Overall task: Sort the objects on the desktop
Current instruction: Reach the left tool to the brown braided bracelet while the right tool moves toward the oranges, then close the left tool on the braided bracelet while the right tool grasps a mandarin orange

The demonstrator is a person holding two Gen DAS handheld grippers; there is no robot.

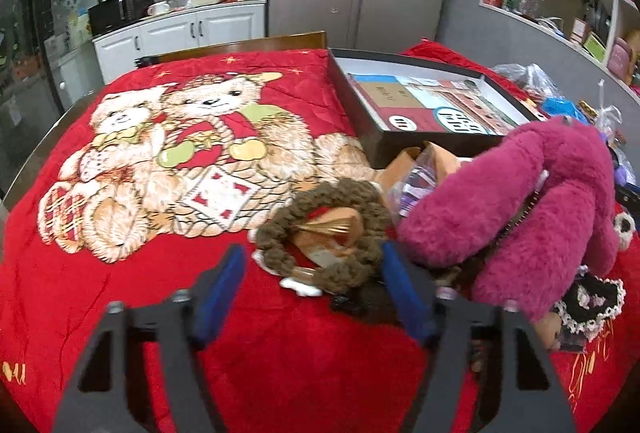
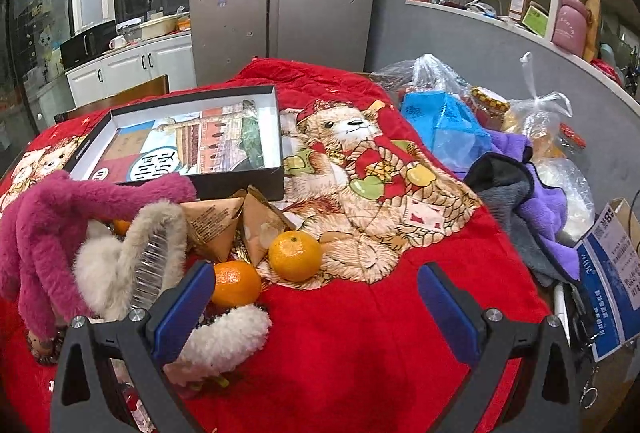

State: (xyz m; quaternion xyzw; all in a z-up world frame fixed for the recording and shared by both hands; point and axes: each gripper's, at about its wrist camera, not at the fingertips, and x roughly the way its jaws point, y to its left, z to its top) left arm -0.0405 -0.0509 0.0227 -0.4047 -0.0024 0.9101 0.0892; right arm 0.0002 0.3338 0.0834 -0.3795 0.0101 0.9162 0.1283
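A pile of small objects lies on the red bear-print blanket [image 1: 256, 333]. In the left wrist view my left gripper [image 1: 312, 269] is open around a brown knitted hair claw [image 1: 332, 233], its jaws on either side of it. A magenta plush claw clip [image 1: 520, 209] lies to the right, also in the right wrist view [image 2: 60, 225]. My right gripper [image 2: 316, 297] is open and empty above the blanket [image 2: 360, 345]. Two oranges [image 2: 295, 255] [image 2: 236, 283], a beige fluffy clip [image 2: 120, 261] and a white fluffy clip [image 2: 228, 341] lie by its left finger.
An open black box [image 1: 404, 137] holding a printed picture sits behind the pile, also in the right wrist view [image 2: 224, 177]. Brown paper packets [image 2: 240, 225] lie before it. Plastic bags [image 2: 444, 121], cloths [image 2: 532, 209] and a carton [image 2: 612, 273] crowd the right edge.
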